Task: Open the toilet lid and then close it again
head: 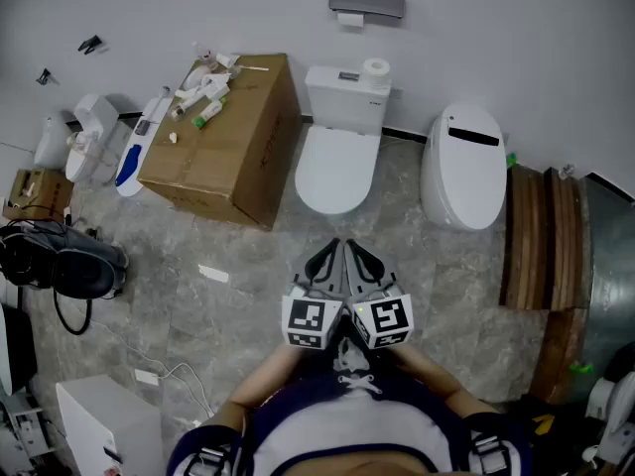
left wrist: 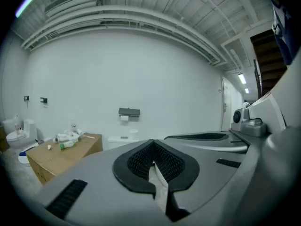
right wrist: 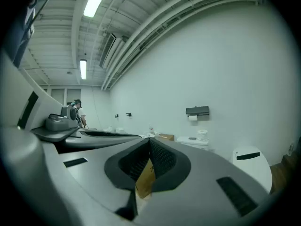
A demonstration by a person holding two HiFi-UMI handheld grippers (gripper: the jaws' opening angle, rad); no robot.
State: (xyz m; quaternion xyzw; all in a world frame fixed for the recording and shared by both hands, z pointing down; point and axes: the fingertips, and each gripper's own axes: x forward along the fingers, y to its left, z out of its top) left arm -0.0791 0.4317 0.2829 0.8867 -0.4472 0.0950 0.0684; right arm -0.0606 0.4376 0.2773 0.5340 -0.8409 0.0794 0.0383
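Head view, far left: a dark bag [head: 62, 266] lies on the grey floor [head: 198, 315], with some white appliances [head: 84, 137] against the wall behind it. Next comes a cardboard box [head: 238, 157] with small bottles and tubes [head: 203, 87] scattered on its top. Just right of the box stands the white toilet [head: 342, 127], back to the wall, and we record the toilet lid [head: 337, 167] as down, flat over the bowl. A paper roll [head: 375, 68] sits on the cistern and a grey holder [head: 366, 4] hangs on the wall above. In front of the bowl, well apart from it, we hold both tools side by side, pointing at the toilet. Left gripper [head: 325, 261]: fingers together, nothing between them (its own view confirms the tips are closed [left wrist: 153, 161]). Right gripper [head: 359, 261]: fingers likewise together and empty, as its own view shows [right wrist: 149, 161]. Neither touches the lid. Further right is a second toilet [head: 463, 167], white with a black stripe, lid also down. At the far right, wooden boards [head: 541, 236] are stacked on edge.
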